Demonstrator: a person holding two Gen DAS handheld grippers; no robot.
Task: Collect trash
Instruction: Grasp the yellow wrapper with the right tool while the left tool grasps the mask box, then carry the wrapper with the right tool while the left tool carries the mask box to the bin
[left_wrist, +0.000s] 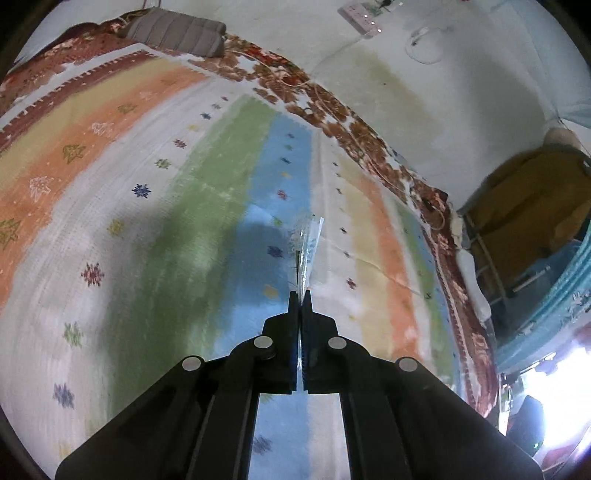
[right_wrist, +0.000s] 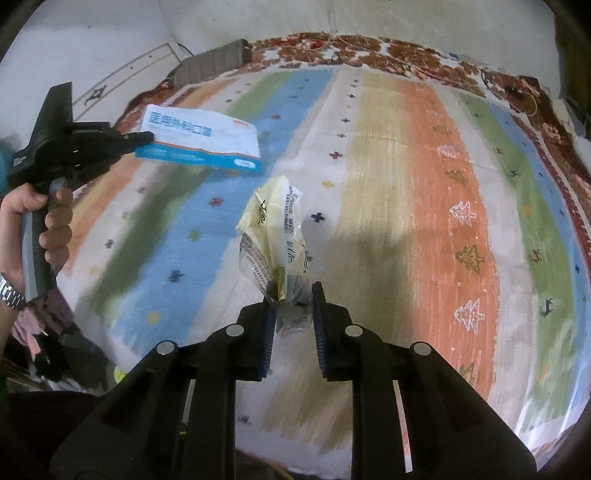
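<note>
My left gripper (left_wrist: 300, 297) is shut on a flat white and blue packet (left_wrist: 309, 254), which the left wrist view shows edge-on above the striped rug. From the right wrist view the same left gripper (right_wrist: 149, 138) holds that packet (right_wrist: 203, 142) by one corner, lifted off the rug at the upper left, with a hand around its handle. My right gripper (right_wrist: 291, 295) is shut on a crumpled pale yellow wrapper (right_wrist: 275, 229) that sticks up from between its fingers, clear of the rug.
A colourful striped rug (right_wrist: 424, 184) covers the floor, over a red floral carpet (left_wrist: 354, 122). A grey folded cushion (left_wrist: 177, 31) lies at the rug's far end. A power strip (left_wrist: 360, 16) and cables sit by the wall. Wooden furniture (left_wrist: 532, 199) stands at right.
</note>
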